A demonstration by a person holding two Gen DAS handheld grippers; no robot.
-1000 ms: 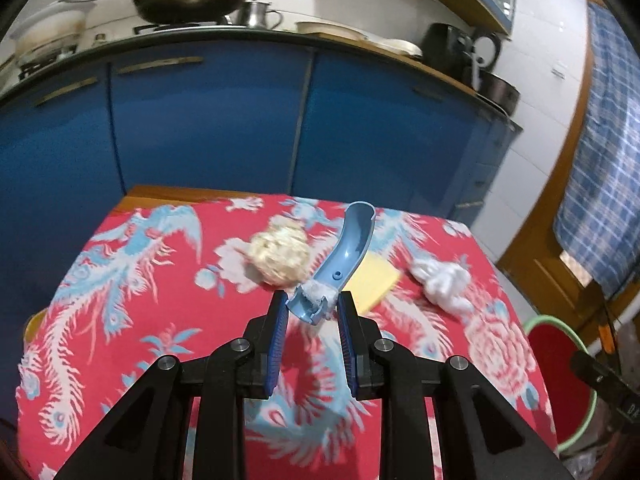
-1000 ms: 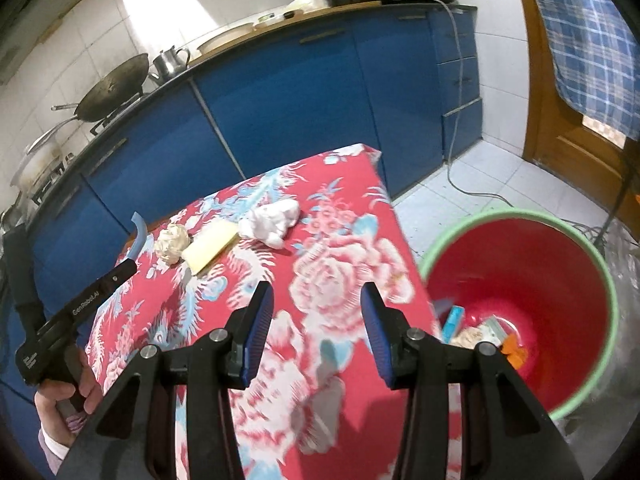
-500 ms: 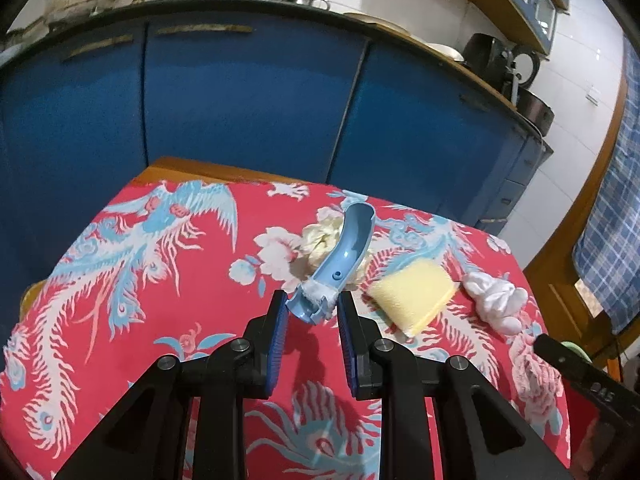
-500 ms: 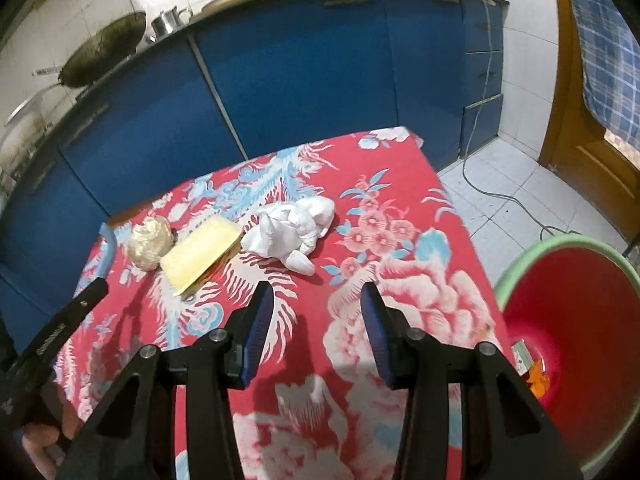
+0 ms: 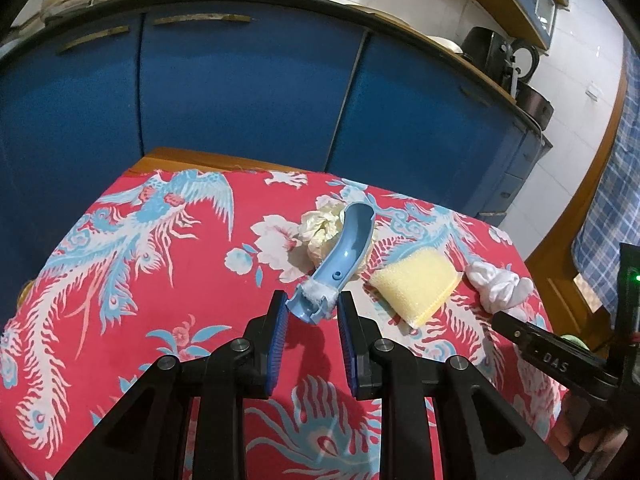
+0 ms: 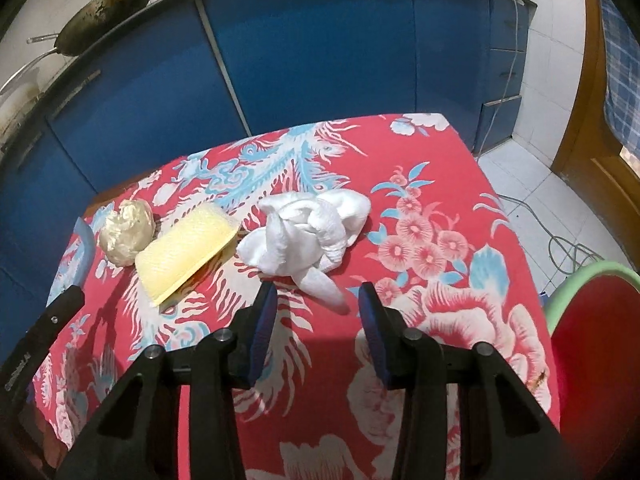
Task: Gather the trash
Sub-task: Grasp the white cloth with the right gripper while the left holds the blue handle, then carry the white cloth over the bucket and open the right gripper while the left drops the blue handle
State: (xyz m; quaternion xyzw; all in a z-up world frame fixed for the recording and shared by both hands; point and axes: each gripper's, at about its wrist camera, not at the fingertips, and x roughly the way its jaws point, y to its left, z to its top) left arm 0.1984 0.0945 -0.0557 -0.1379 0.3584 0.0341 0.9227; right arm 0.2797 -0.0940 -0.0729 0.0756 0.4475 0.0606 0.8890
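Note:
My left gripper (image 5: 313,307) is shut on the broken end of a curved light-blue plastic piece (image 5: 344,252), which juts forward above the red flowered tablecloth (image 5: 160,264). Behind its tip lies a cream crumpled paper ball (image 5: 320,232); a yellow sponge (image 5: 416,284) and a white crumpled tissue (image 5: 500,292) lie to the right. In the right wrist view my right gripper (image 6: 316,300) hovers just short of the white tissue (image 6: 308,232); its jaws are closing with only the tissue's nearest tip between them, untouched. The yellow sponge (image 6: 184,252) and paper ball (image 6: 126,232) lie left of it.
Blue kitchen cabinets (image 6: 320,48) stand behind the table, with a wok (image 6: 104,12) on the counter. A red bucket with a green rim (image 6: 592,344) stands on the floor past the table's right edge. Cables (image 6: 560,240) lie on the tiled floor.
My right gripper swung left from the red bucket to the white tissue and dropped closer to the cloth. My left gripper sank a little toward the table, still gripping the blue piece.

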